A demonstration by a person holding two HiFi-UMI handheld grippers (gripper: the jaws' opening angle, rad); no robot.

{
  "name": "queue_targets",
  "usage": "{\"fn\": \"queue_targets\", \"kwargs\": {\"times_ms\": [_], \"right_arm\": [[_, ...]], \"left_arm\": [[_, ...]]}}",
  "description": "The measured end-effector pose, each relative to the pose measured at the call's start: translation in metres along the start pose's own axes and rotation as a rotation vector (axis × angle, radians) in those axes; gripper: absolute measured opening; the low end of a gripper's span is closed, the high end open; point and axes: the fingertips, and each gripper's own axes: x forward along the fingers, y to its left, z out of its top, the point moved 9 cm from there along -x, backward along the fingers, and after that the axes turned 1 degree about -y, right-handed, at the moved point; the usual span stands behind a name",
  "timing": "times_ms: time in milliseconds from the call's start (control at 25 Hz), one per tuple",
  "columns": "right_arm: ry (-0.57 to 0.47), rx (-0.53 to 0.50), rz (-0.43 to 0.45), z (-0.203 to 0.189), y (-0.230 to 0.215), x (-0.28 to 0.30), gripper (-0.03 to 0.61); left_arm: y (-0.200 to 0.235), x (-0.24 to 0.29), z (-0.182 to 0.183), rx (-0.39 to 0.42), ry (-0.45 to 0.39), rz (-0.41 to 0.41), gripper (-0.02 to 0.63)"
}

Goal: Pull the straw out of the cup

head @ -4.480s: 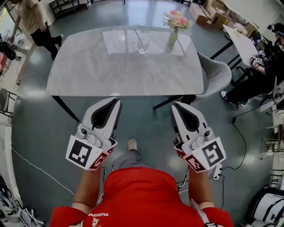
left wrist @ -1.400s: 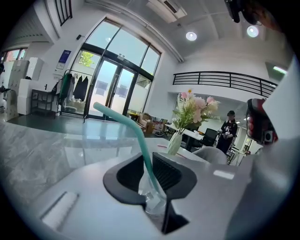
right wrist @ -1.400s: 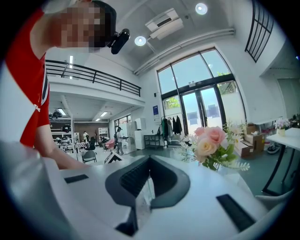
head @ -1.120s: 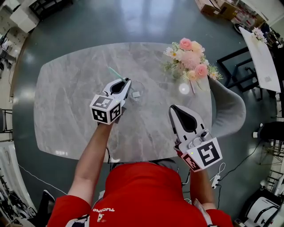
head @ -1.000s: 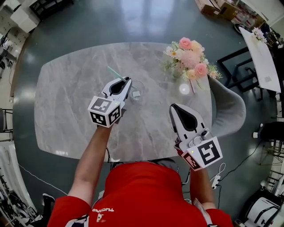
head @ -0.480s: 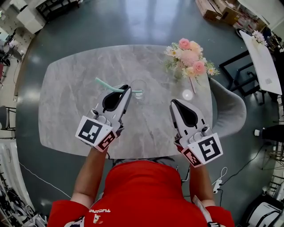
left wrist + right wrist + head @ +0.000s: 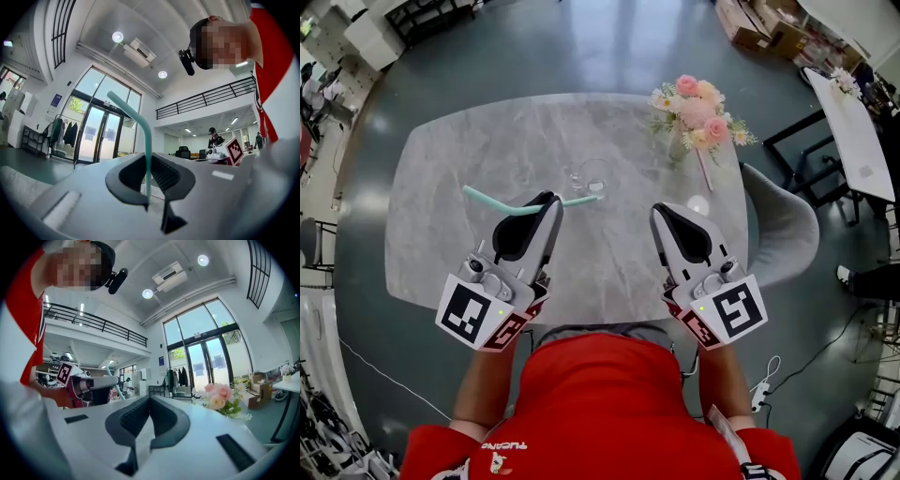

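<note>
Left tongs (image 7: 553, 200) tight on straw (image 7: 492, 203), right tongs (image 7: 660, 209) closed, empty; cup (image 7: 592, 178) in head view only

The head camera sits above me and stares steeply down, so the table (image 7: 450, 206), my left gripper (image 7: 546, 199) and my right gripper (image 7: 667, 211) all lie below it, near its middle. Each gripper camera rides close behind its own jaws and faces outward along them, about level. The left one shares the straw (image 7: 492, 202) with the head camera. The right one shares the flowers (image 7: 698, 103). Each gripper camera catches the other gripper at its edge.
</note>
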Motion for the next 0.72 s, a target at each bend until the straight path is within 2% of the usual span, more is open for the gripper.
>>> {"fn": "queue_targets", "kwargs": {"times_ms": [320,720], "right_arm": [[-0.013,-0.012,0.012,0.004,0.010,-0.010,0.000],[-0.011,-0.044,0.007,0.009,0.015,-0.016,-0.002]], "left_arm": [[-0.015,-0.012,0.004,0.032,-0.002,-0.007,0.035],[-0.020,-0.013,0.004,0.029,0.001,-0.020,0.035]]}}
